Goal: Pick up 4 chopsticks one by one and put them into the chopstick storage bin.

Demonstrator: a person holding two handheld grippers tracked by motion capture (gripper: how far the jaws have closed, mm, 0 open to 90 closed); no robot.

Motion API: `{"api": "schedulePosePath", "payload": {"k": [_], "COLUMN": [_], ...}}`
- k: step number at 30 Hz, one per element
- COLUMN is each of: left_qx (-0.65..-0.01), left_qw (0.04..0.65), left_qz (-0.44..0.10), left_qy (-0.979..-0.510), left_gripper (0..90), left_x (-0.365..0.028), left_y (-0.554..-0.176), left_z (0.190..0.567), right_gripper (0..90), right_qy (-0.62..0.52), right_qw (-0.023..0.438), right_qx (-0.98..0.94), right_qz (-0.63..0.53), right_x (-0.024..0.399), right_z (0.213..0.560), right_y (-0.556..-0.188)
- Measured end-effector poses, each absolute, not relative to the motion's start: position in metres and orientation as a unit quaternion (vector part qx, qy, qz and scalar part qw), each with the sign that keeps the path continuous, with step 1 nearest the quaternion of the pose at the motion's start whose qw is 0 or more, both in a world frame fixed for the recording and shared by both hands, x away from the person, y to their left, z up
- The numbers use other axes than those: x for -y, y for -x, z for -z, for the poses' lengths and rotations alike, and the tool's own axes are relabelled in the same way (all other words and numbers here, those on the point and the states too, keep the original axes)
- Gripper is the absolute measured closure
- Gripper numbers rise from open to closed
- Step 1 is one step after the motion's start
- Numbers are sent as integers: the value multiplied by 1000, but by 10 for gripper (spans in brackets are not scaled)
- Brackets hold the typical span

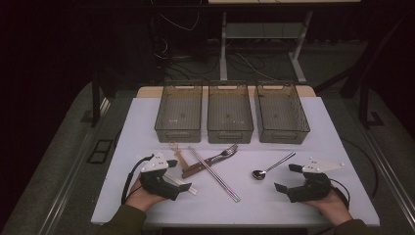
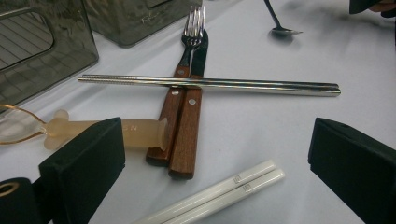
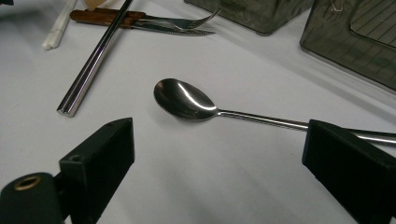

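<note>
My left gripper (image 1: 179, 175) rests open at the table's front left, with nothing between its jaws. Just beyond it lie a pair of white chopsticks (image 2: 219, 193), a translucent amber spoon (image 2: 135, 133), and a wooden-handled fork and knife (image 2: 184, 121) side by side. A pair of metal chopsticks (image 1: 215, 175) lies across those handles. At the front right my right gripper (image 1: 286, 177) is open too, and a metal spoon (image 3: 187, 100) lies on the table just ahead of its jaws, untouched.
Three grey see-through bins (image 1: 178, 134) (image 1: 230, 136) (image 1: 284, 136) stand in a row at the back of the white table (image 1: 274, 205). Each looks empty. Bare tabletop lies between the two grippers. A dark floor with cables lies beyond.
</note>
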State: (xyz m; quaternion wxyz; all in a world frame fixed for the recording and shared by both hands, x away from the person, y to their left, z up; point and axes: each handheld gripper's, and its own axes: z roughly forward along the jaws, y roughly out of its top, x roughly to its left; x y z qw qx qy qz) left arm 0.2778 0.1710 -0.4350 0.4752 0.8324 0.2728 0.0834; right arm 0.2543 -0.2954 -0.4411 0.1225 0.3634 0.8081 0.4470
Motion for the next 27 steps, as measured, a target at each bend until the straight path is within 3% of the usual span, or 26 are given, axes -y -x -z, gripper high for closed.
{"api": "schedulePosePath", "payload": {"k": [4,10,19,20,21,23,25,27], "left_qx": [-279,-280,-260,-257,-257,-253,-251,-248], "left_qw": [474,474,459,459,458,457,457,451], "left_qz": [-84,-81,-57,-54,-52,-44,-34,-28], "left_qy": [-831,-831,-848,-849,-849,-851,-853,-857], "left_gripper": [52,211,637,637,723,806,879,891], "left_x": [-173,-175,-172,-171,-171,-172,-172,-171], "left_y": [-277,-274,-265,-265,-264,-264,-264,-264], "left_z": [436,435,435,435,435,435,436,436], "right_gripper": [94,94,94,94,94,94,94,94], "right_qy": [-366,-368,-371,-371,-372,-370,-369,-369], "right_qw": [122,120,122,122,120,121,122,122], "right_qx": [-806,-804,-801,-801,-802,-802,-802,-803], "right_qz": [-449,-451,-453,-453,-452,-453,-453,-453], "right_x": [296,298,299,299,299,298,298,298], "right_z": [442,441,441,441,441,441,440,440], "right_y": [-256,-256,-256,-256,-256,-256,-256,-256]}}
